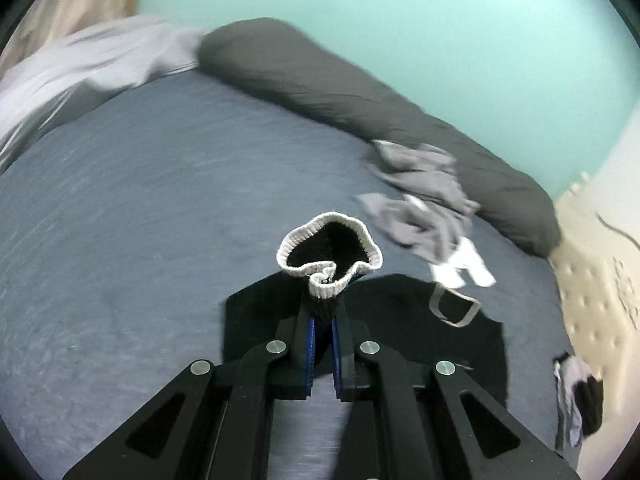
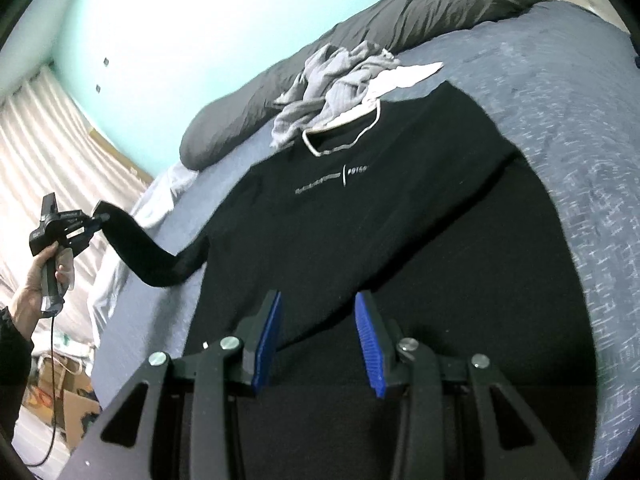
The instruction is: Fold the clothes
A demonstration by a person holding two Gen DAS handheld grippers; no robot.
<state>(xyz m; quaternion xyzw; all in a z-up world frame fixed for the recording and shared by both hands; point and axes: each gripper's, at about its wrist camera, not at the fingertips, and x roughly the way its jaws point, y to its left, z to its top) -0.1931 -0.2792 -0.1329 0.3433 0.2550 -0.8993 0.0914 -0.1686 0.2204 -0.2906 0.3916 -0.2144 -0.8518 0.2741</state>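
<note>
while left gripper (image 1: 325, 312) pinches sleeve cuff (image 1: 328, 256) above bed (image 1: 120, 240); right gripper (image 2: 318, 336) gapes, empty, over shirt (image 2: 360, 220) hem; grey clothes (image 2: 332, 80) at collar.

Left of the flat black long-sleeved shirt (image 2: 360, 216), the blue-grey bed (image 1: 120, 220) lies bare and passable. Beyond its collar, a crumpled grey garment heap (image 1: 420, 200) and long dark-grey bolster pillow (image 1: 340, 80) block passage.

Black long-sleeved top (image 2: 328, 216) spread flat, front up, on blue-grey bed; white-edged neckline, thin white chest print. One sleeve (image 2: 148, 256) lifted off bed, white-ribbed cuff (image 1: 328, 252) pinched. Crumpled grey-and-white garment (image 2: 332, 84) heaped touching neckline, beside dark bolster.
</note>
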